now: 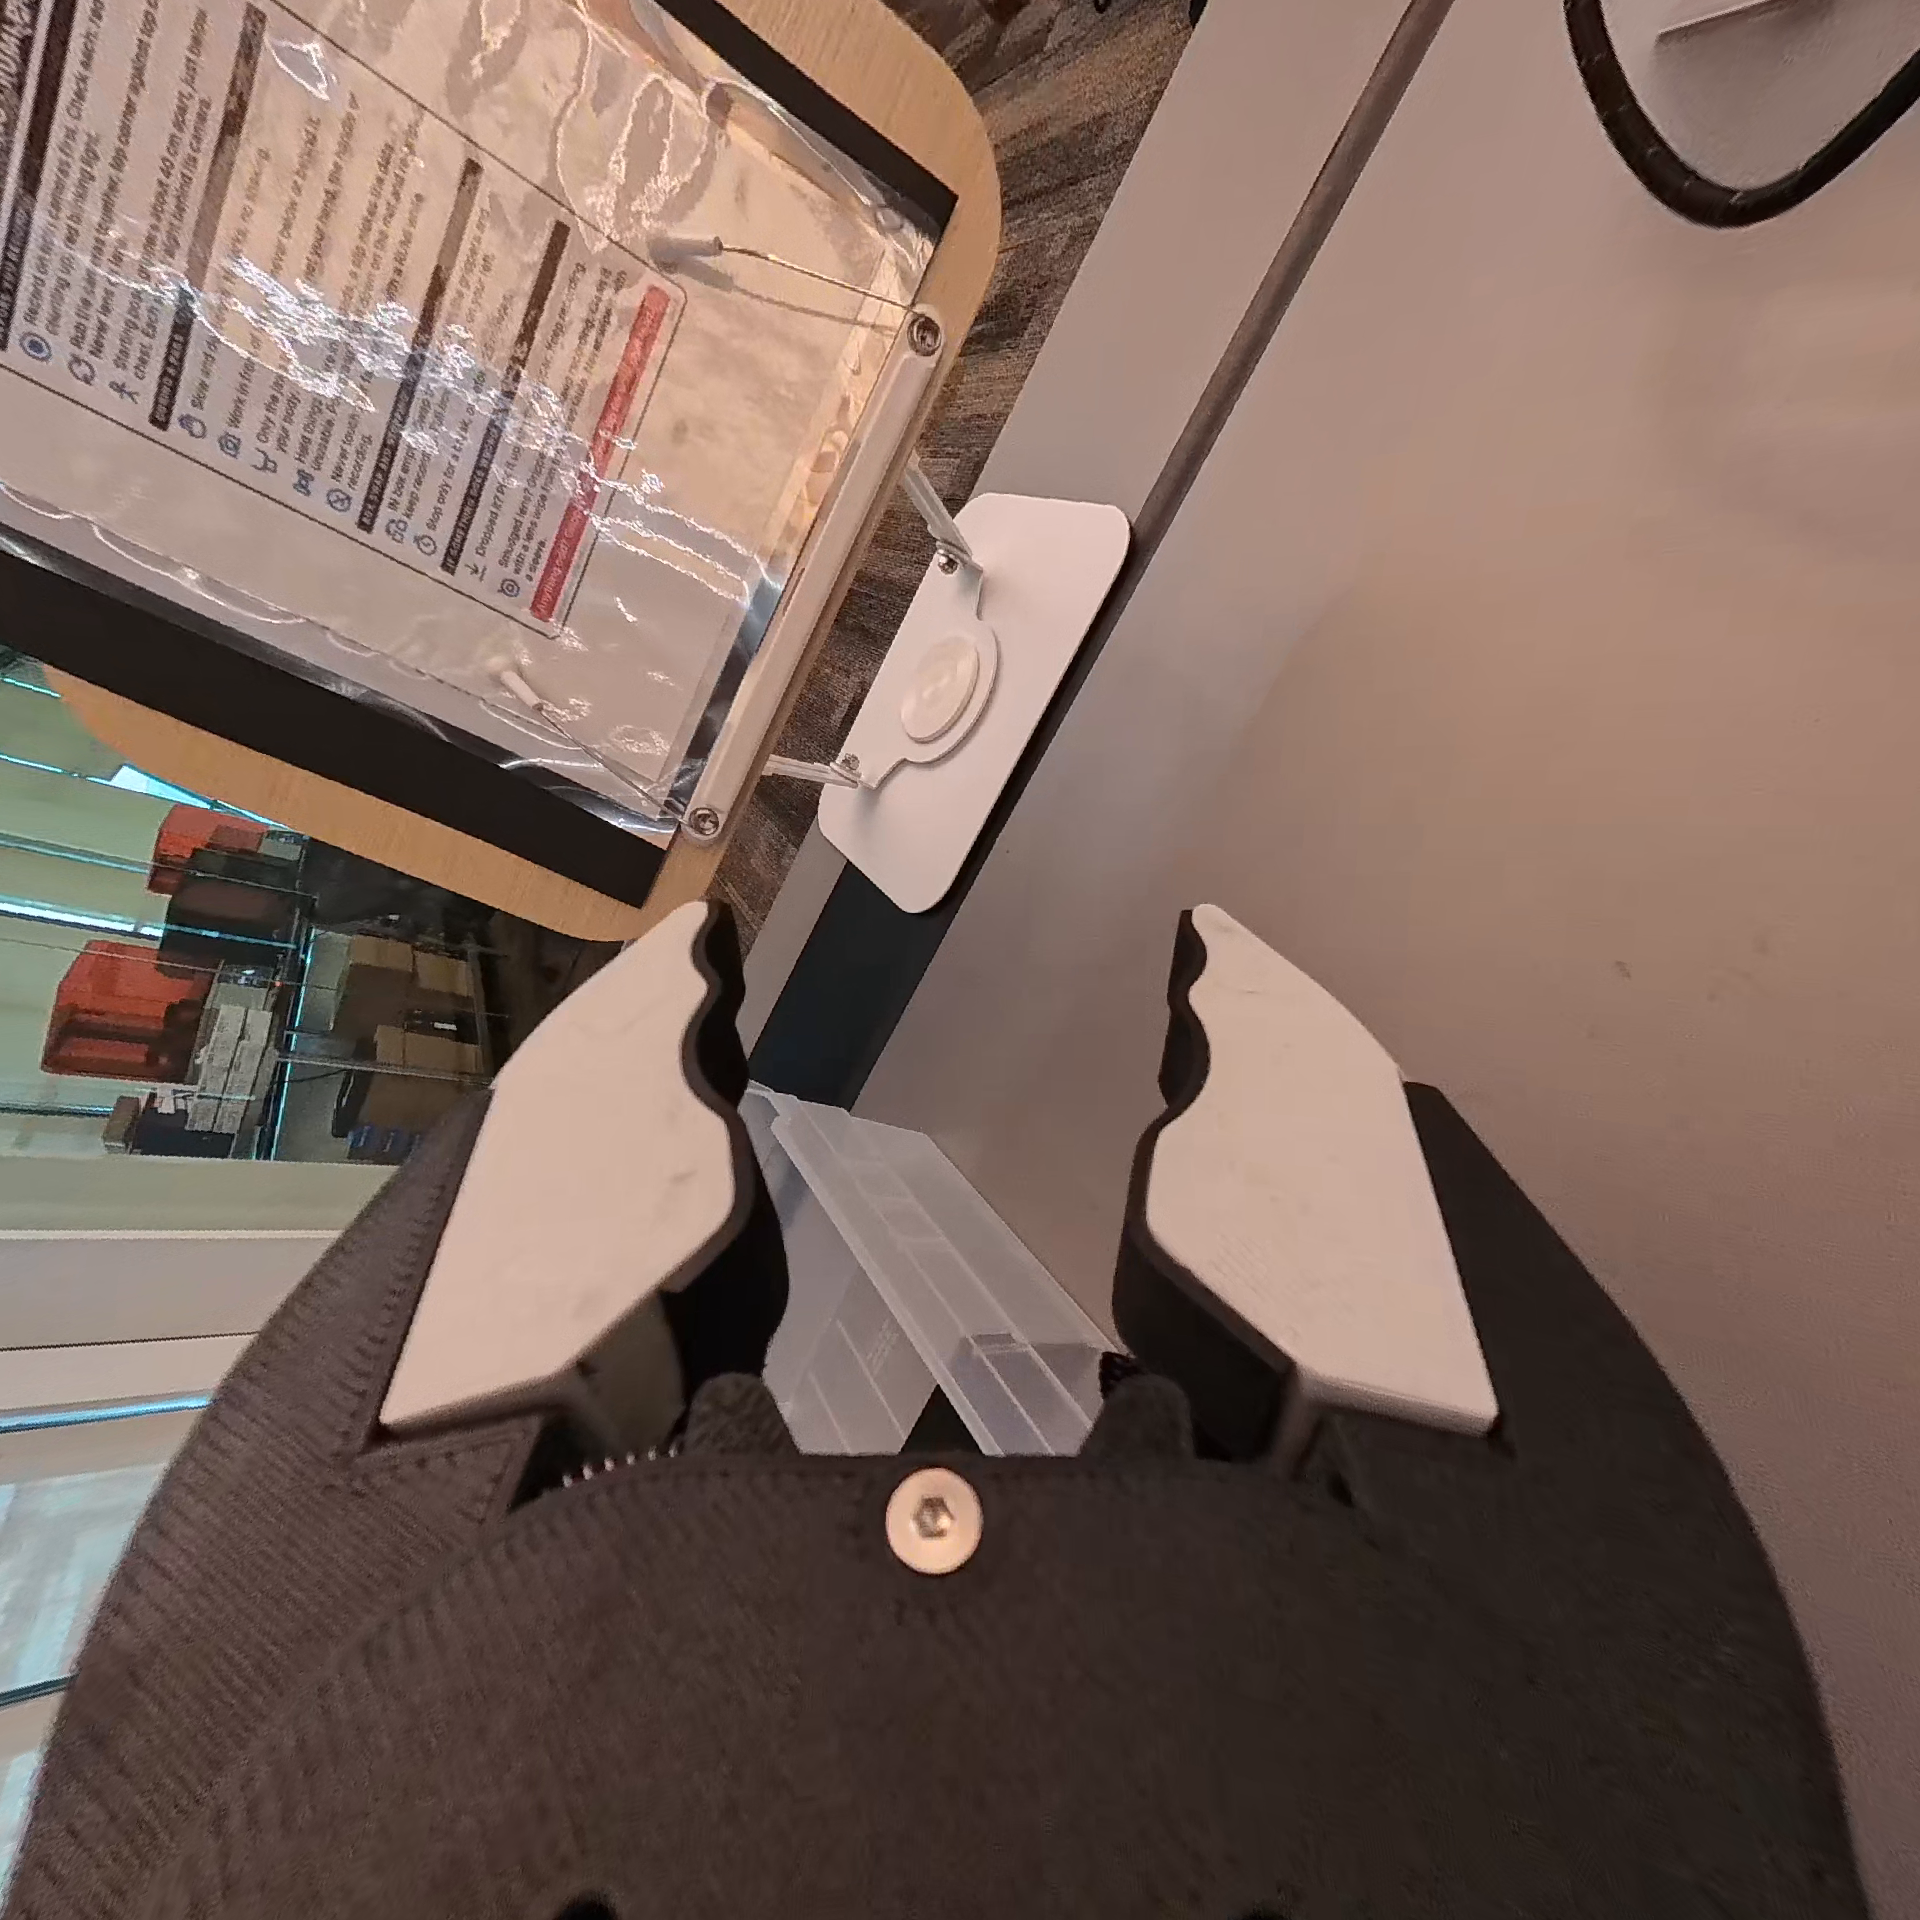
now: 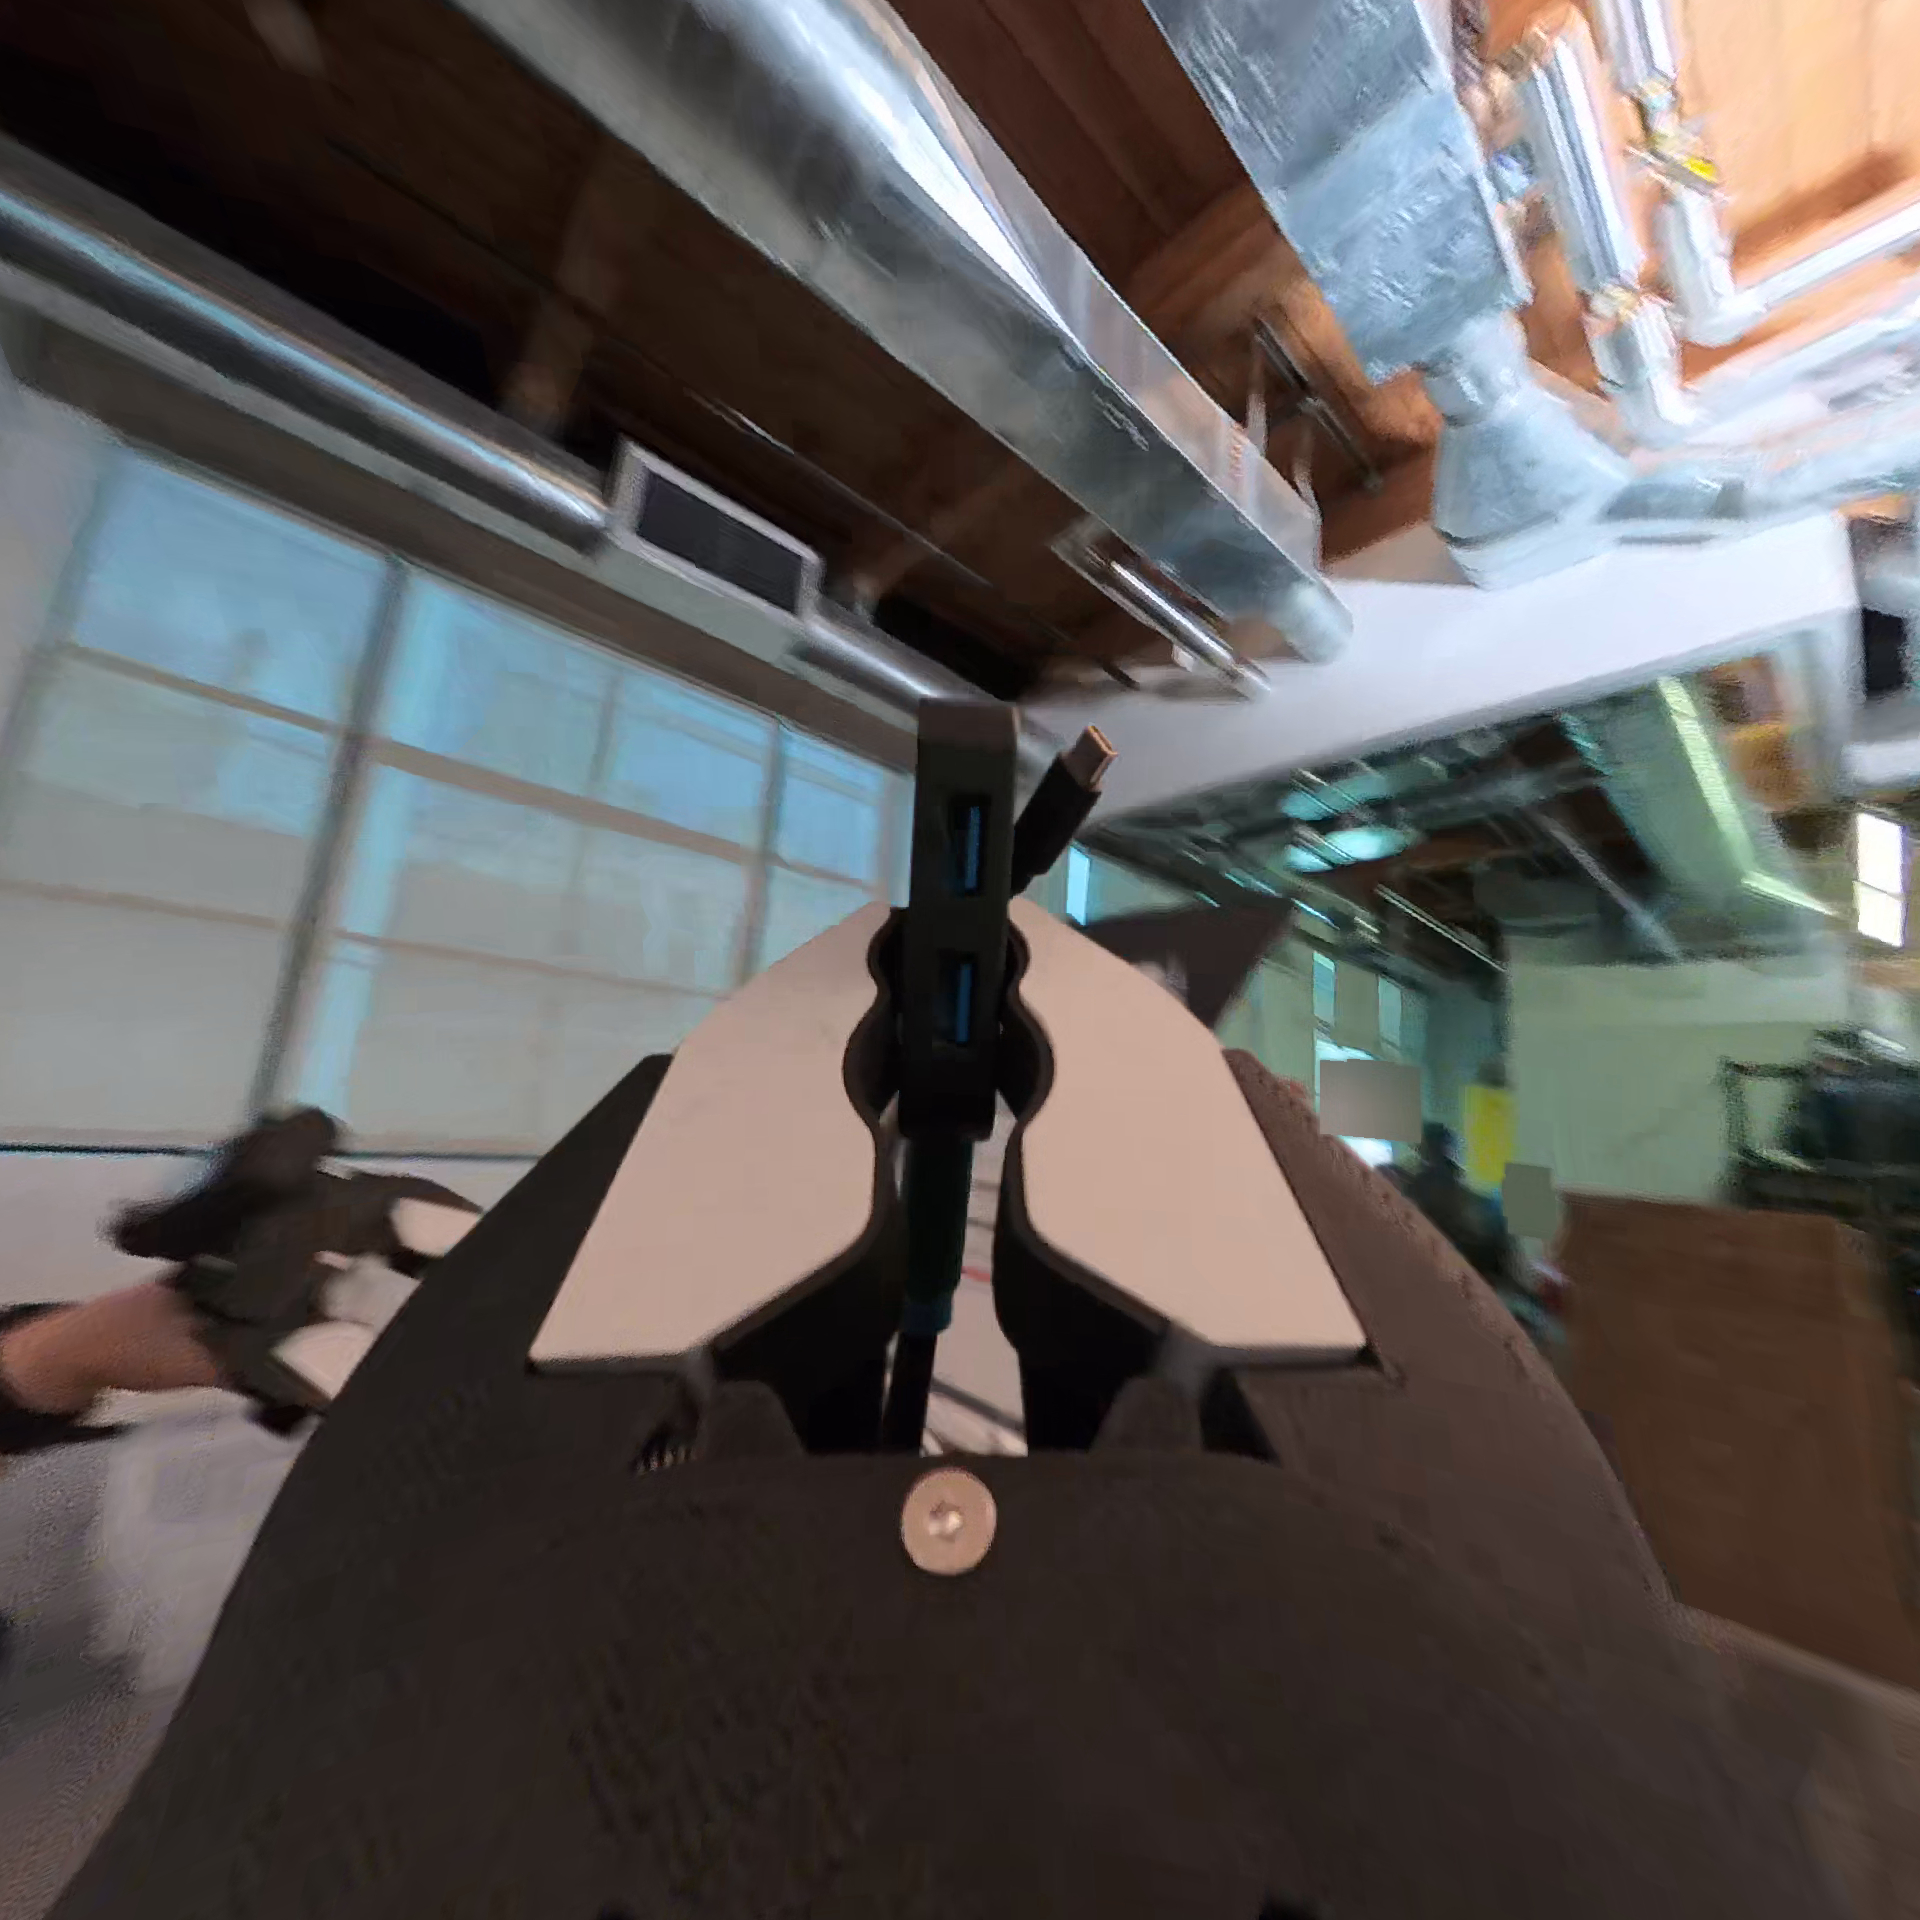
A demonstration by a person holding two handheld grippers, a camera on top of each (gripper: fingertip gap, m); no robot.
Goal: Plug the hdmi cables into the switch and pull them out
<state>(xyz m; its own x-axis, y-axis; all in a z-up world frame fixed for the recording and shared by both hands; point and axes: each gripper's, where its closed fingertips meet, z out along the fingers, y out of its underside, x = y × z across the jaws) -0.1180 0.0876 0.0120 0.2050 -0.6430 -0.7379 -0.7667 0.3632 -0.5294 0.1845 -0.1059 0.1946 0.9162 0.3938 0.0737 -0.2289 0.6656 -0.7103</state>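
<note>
My right gripper (image 2: 952, 940) is shut on the switch (image 2: 961, 810), a slim dark block with two blue ports on its edge. It is held upright, high in the air, pointing toward the ceiling. A dark cable runs down from its lower end between the fingers, and a thin cable with a small metal plug (image 2: 1091, 750) sticks up beside it. My left gripper (image 1: 956, 935) is open and empty over the grey table (image 1: 1507, 935). A loop of black cable (image 1: 1714, 135) lies at the table's far right. The other gripper (image 2: 260, 1226) shows blurred at the left of the right wrist view.
A clear plastic box (image 1: 935, 1278) lies between my left fingers, near the palm. A white mount plate (image 1: 971, 707) at the table edge holds a laminated sheet in a clear stand (image 1: 416, 364). A wooden table (image 1: 935, 156) and shelves with orange boxes (image 1: 135, 997) lie beyond.
</note>
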